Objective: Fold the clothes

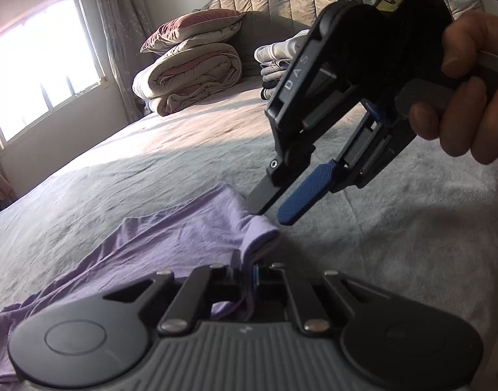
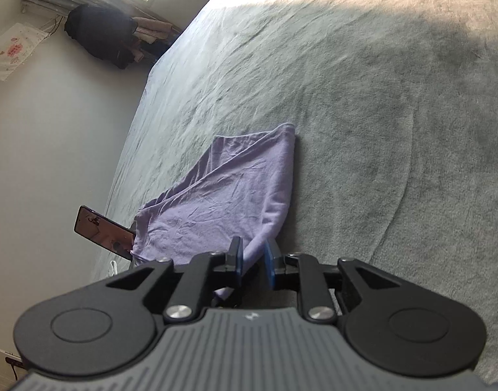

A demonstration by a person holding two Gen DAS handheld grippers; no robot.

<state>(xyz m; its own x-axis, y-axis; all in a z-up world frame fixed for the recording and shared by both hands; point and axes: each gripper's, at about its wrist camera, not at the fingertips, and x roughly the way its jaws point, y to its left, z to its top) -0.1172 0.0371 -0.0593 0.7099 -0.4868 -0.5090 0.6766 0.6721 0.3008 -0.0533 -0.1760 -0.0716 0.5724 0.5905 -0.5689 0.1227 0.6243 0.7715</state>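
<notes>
A lilac garment (image 1: 151, 238) lies crumpled on the grey bedspread (image 1: 151, 163). In the left wrist view my left gripper (image 1: 247, 262) is shut on a raised fold at the garment's near right corner. My right gripper (image 1: 271, 216), held by a hand (image 1: 470, 97), comes down from the upper right, jaws apart and tips just above the same corner. In the right wrist view the garment (image 2: 235, 189) stretches away from my right gripper (image 2: 253, 260). A strip of cloth runs through the gap between its blue pads (image 2: 269, 267), which do not clamp it. The left gripper is hidden there.
Folded quilts and a pillow (image 1: 190, 78) are stacked at the head of the bed. A pile of folded clothes (image 1: 275, 65) sits next to them. A dark phone (image 2: 102, 228) sticks out at the bed's left edge (image 2: 131, 150), with floor (image 2: 53, 130) beyond.
</notes>
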